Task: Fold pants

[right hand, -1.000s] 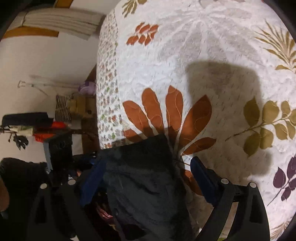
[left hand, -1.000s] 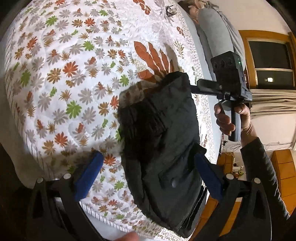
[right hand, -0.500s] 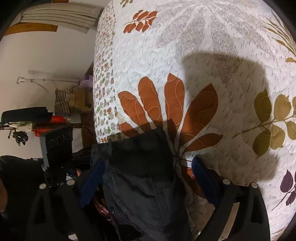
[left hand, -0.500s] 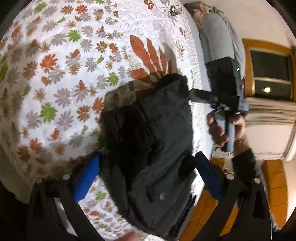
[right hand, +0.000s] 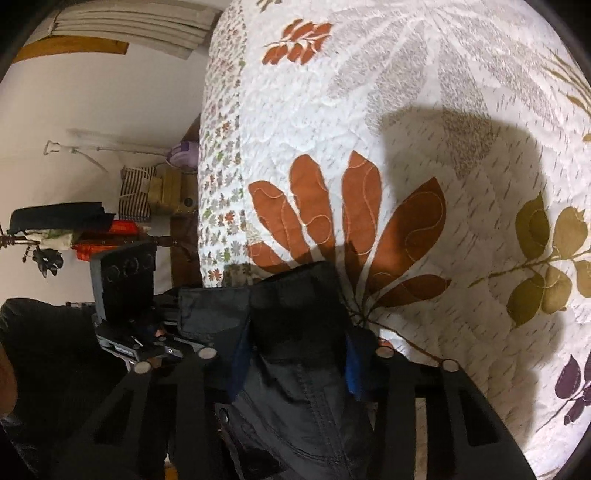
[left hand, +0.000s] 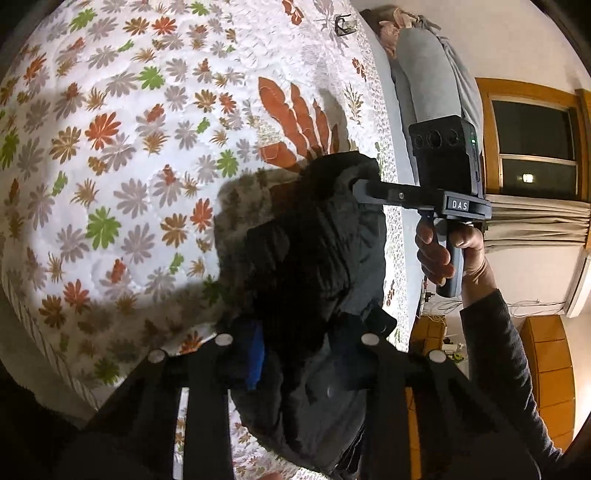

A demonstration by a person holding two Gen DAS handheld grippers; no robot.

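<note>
Black pants [left hand: 314, 240] lie folded in a thick bundle at the near edge of the flowered quilt [left hand: 129, 147]. My left gripper [left hand: 314, 343] is closing on the bundle's near end; its blue pad [left hand: 255, 354] presses the cloth and the other pad is buried in it. In the right wrist view the pants [right hand: 295, 306] sit between both blue pads [right hand: 240, 358], and my right gripper [right hand: 295, 354] is closing on that end. From the left wrist view the right gripper's fingers [left hand: 369, 188] reach into the far end, held by a hand [left hand: 443, 254].
The quilt [right hand: 406, 110] stretches far beyond the pants. A grey shape [left hand: 424, 92] lies along the bed's far edge, and a small black object [left hand: 343, 26] sits on the quilt. A wood-framed window [left hand: 532, 147], wooden drawers [left hand: 546, 354] and a striped bag [right hand: 135, 192] stand off the bed.
Both pairs of jaws went from wide apart to pinched on the pants. The cloth is bunched up between the pads. Neither hand shifted much.
</note>
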